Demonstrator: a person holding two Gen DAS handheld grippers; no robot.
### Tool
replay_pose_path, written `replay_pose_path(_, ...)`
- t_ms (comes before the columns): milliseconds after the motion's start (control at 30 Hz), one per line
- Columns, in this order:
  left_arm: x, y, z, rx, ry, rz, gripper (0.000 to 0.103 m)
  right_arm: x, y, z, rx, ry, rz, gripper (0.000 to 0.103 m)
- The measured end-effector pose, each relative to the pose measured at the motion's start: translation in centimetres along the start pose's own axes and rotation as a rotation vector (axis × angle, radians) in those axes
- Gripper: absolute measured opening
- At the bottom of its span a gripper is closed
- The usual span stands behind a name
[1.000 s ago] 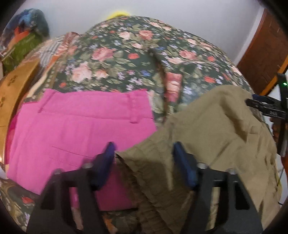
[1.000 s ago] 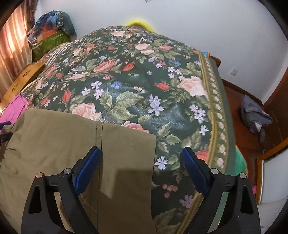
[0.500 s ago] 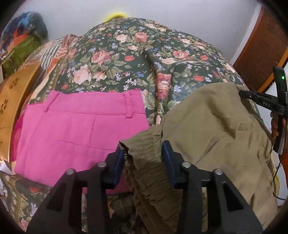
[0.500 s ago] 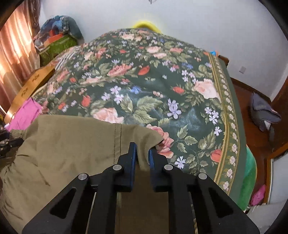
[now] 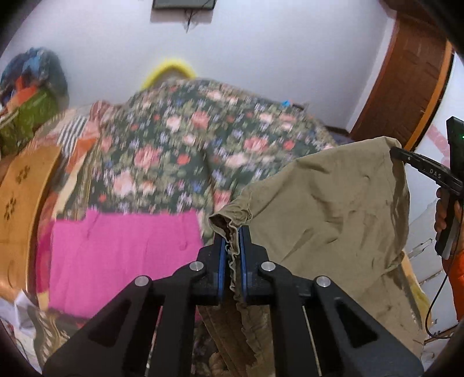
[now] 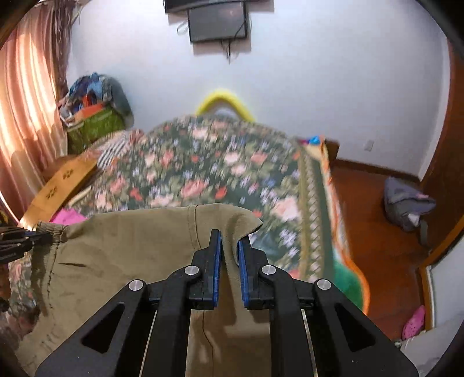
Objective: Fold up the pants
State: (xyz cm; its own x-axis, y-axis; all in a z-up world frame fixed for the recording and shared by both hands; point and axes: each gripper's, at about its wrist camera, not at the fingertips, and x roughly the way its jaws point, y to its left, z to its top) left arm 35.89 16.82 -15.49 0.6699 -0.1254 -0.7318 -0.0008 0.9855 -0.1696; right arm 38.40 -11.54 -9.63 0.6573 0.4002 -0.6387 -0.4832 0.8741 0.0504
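Above the bed (image 6: pixel 203 162), both hand-held grippers, now clenched, have lifted the olive pants (image 5: pixel 333 203).

Ahead of me a floral bedspread (image 6: pixel 208 177) covers the bed, blurred. Pink trousers (image 5: pixel 121 255) lie flat on it, left side. A wooden board (image 5: pixel 23 197) stands beside them. A screen (image 6: pixel 217 20) hangs on the wall; a grey bag (image 6: pixel 406 203) sits on the floor.
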Motion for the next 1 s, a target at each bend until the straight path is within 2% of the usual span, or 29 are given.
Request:
replay_pose_path(200,-2.7,-1.6,2.3,0.023,-0.073,-0.025,0.008,-4.0,-0.5,2.1,0.023,-0.110,-0.021,0.010)
replay_pose_path(367,-4.5,-2.8,1.5,0.063,-0.091,-0.045,0.008,-6.7,-0.1,1.3,0.032,-0.166,-0.005,0.010)
replay_pose_path(700,-7.8,-4.1,-2.7,0.107,-0.057,-0.084,0.008,-11.4,1.1,-4.2,0.062,-0.160,0.024,0.010)
replay_pose_path(1000,-10.3,-4.9,-7.9,0.121,-0.015,-0.102,0.008,-14.3,2.6,-9.8,0.104,-0.101,0.032,0.009)
